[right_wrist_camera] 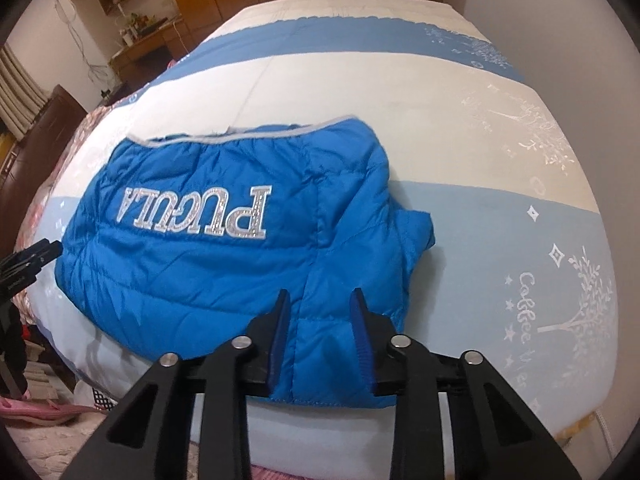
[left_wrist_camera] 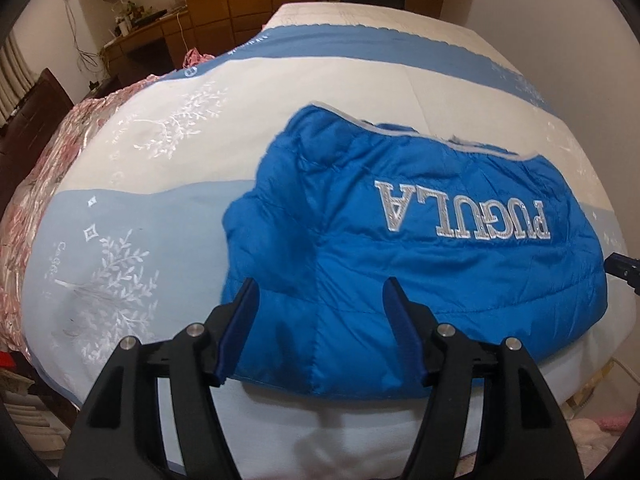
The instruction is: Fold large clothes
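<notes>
My left gripper (left_wrist_camera: 322, 300) hangs above the near edge of the bright blue quilted puffer jacket (left_wrist_camera: 420, 264), its blue-padded jaws spread wide with nothing pinched between them. My right gripper (right_wrist_camera: 320, 310) hovers over the jacket's other near corner, jaws narrower but parted, gripping nothing. The jacket lies folded into a compact block on the blue-and-cream banded bedspread (left_wrist_camera: 168, 216) printed with white trees, silver lettering (right_wrist_camera: 196, 214) facing up and reading upside down from my side, grey-trimmed hem (right_wrist_camera: 240, 136) at the far edge. A pink floral quilt (left_wrist_camera: 44, 184) bunches along the bed's left side.
</notes>
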Available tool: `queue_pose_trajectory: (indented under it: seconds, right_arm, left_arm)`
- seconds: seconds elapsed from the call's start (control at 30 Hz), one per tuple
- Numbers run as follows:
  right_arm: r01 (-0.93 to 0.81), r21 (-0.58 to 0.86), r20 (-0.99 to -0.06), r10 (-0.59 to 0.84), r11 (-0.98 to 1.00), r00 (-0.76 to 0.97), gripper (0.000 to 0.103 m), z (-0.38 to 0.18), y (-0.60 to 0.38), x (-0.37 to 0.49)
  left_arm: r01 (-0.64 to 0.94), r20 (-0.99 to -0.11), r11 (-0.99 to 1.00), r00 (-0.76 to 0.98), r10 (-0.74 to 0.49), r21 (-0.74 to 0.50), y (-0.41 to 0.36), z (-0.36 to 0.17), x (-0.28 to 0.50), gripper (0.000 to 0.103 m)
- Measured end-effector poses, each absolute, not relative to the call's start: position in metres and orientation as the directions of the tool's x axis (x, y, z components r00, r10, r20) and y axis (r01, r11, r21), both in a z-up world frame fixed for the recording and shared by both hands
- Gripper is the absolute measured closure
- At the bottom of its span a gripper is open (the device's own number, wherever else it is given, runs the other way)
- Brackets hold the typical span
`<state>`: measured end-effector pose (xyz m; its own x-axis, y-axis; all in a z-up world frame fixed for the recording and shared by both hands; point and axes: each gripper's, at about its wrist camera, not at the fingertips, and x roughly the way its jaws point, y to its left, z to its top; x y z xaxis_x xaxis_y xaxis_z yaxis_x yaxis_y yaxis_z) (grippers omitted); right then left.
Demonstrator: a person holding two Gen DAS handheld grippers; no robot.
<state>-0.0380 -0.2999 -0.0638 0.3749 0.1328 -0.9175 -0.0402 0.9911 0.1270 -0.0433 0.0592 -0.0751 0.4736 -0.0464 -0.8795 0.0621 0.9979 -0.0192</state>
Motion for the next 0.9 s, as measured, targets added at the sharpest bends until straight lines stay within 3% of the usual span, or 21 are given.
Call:
queue_pose_trajectory:
  seconds: [0.53, 0.77, 0.9]
  right_arm:
    - [-0.025, 0.091, -0.957, 0.095, 0.996, 0.275, 0.081, -0.122, -0.303, -0.035]
    - [0.012, 0.176, -0.951, 0.167, 0.984, 0.258, 0.082, -0.138, -0.314, -0.034]
    - [0.011, 0.184, -0.951, 0.175, 0.983, 0.253, 0.082, -0.137, -0.316, -0.034]
  left_arm:
    - [0.051, -0.907, 0.999, 0.42, -0.038, -0.018, 0.05, -0.103, -0.047, 0.039]
    - [0.037, -0.907, 0.999, 0.42, -0.032, -0.018, 0.052, -0.105, -0.048, 0.039]
    - [0.012, -0.906, 1.0, 0.422, -0.023, -0.02, 0.059, -0.1, -0.051, 0.034]
